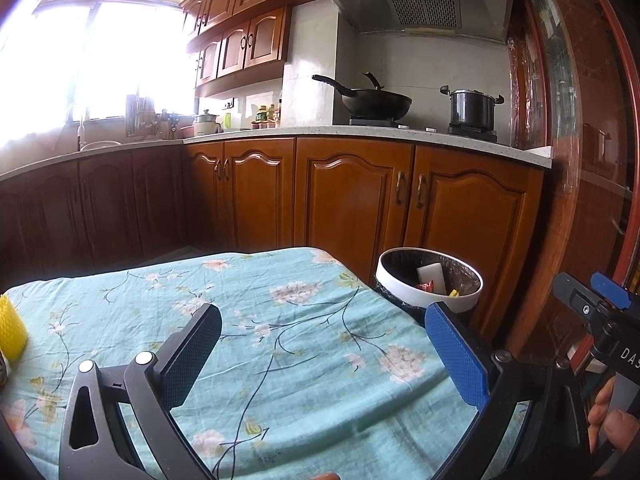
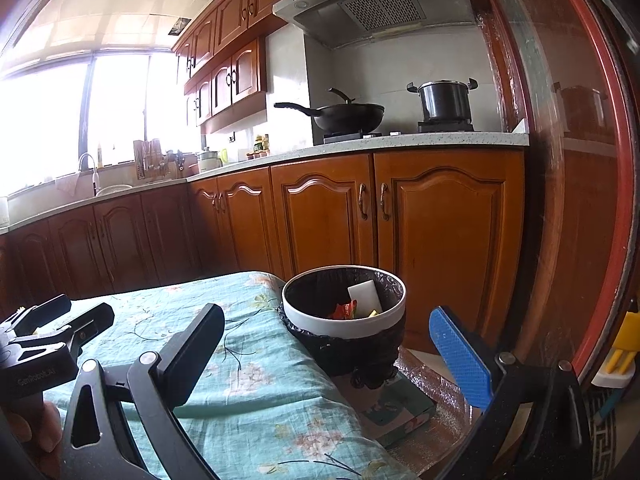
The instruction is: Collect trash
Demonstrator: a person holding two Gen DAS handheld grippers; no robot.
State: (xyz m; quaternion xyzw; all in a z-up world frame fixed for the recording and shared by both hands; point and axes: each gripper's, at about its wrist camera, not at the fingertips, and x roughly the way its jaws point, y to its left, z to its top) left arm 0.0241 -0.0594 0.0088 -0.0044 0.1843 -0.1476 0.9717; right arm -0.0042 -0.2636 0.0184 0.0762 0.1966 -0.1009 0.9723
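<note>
A white-rimmed trash bin (image 1: 428,300) (image 2: 344,322) with a black liner stands beside the table's far right corner. Inside it lie a white block (image 2: 363,297), a red wrapper (image 2: 345,311) and a yellow scrap. My left gripper (image 1: 324,336) is open above the floral tablecloth (image 1: 280,320) with nothing between its fingers. My right gripper (image 2: 328,332) is open too, empty, hovering over the table's right edge just short of the bin. A yellow object (image 1: 12,332) sits at the table's far left edge, partly cut off. Each gripper shows in the other's view, the right (image 1: 600,300) and the left (image 2: 52,336).
Wooden base cabinets (image 2: 328,216) and a counter run behind the table. On the stove sit a black wok (image 2: 348,116) and a pot (image 2: 444,100). A red-framed glass door (image 2: 580,160) stands at the right. A flat box (image 2: 396,408) lies under the bin.
</note>
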